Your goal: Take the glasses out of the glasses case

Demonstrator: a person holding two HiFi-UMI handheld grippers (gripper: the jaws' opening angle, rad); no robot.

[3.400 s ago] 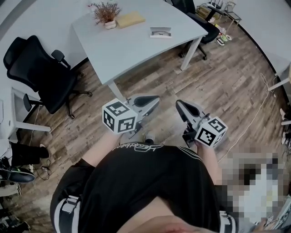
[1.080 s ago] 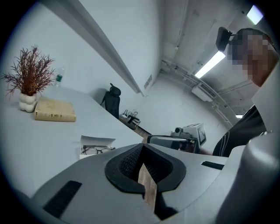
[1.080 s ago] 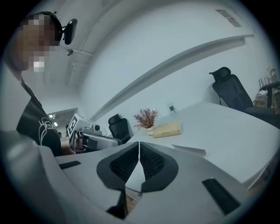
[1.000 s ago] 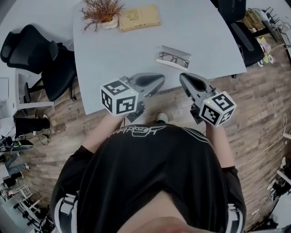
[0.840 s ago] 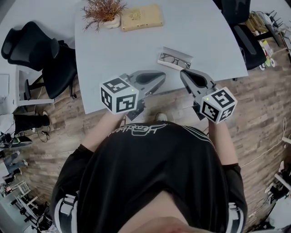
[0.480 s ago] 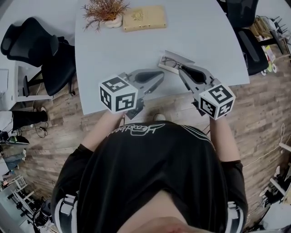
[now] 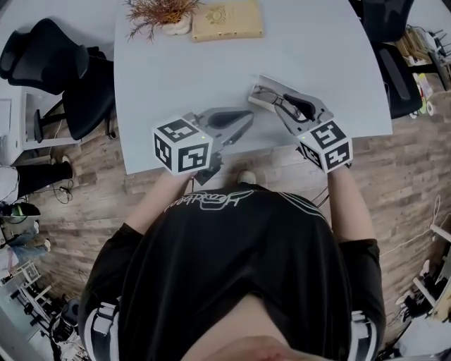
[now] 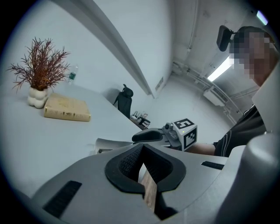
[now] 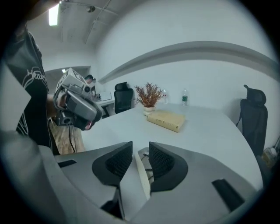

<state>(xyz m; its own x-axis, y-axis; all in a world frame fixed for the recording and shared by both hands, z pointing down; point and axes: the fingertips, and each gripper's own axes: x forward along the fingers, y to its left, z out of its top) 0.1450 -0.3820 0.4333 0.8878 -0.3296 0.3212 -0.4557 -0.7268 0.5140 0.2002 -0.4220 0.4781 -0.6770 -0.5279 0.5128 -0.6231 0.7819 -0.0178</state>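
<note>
The dark thin-framed glasses (image 7: 276, 99) are lying inside the open pale rectangular glasses case (image 7: 258, 99). It sits on the light grey table (image 7: 183, 63) near the front edge, over on my right side.

My right gripper (image 7: 285, 107) is down at the case with its jaws a little apart. In the right gripper view the near wall of the case (image 9: 141, 175) runs up between them, with a bit of dark frame showing just past it. Can't quite tell if either pad is actually touching that wall, the angle's rough.

The left gripper (image 7: 246, 117) hangs over the table's front edge, just left of the case. Its jaws are closed tip to tip with nothing in them, and the wood-plank floor (image 8: 149, 192) shows through the slot behind the tips.

Further back on the table there's a tan book (image 7: 227, 20), and beside it a dried reddish plant in a white pot (image 7: 163, 13). A black office chair (image 7: 42, 67) stands off to the left.
</note>
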